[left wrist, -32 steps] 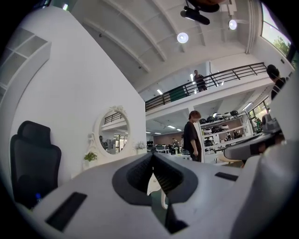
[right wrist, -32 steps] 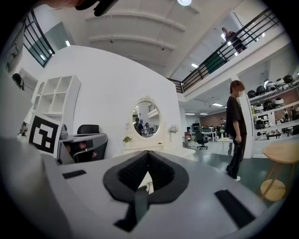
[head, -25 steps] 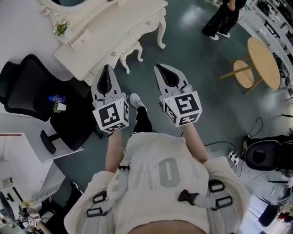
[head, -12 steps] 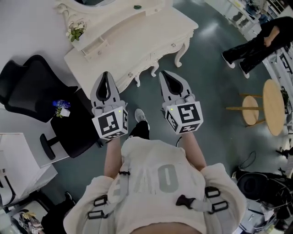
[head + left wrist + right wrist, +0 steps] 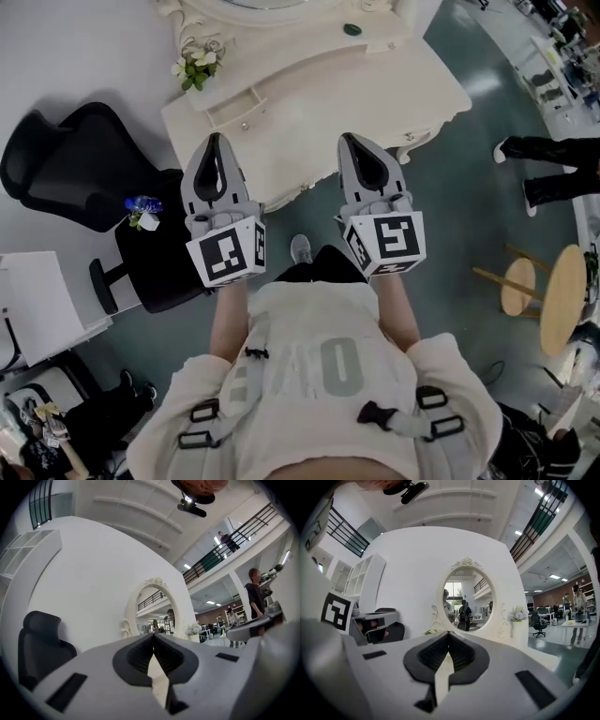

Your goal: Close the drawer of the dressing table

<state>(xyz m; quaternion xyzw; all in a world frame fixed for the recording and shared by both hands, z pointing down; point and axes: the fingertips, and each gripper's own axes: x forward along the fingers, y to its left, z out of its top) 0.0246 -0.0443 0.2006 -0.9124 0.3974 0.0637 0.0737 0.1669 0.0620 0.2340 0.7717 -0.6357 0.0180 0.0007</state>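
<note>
Well, both my pairs of jaws are pressed together with nothing between them: the left gripper (image 5: 216,142) and the right gripper (image 5: 351,141) carry nothing. Seen from my head, their tips sit side by side at the near edge of the dressing table (image 5: 375,89), pointing roughly level toward the mirror (image 5: 466,599). The drawer (image 5: 236,108), a small one on the tabletop near the flowers (image 5: 195,67), looks pulled out, just ahead of my left tips. I judge this the approach; next I need closed tips against its front, then a straight push. My forearms stretch forward from my chest.
</note>
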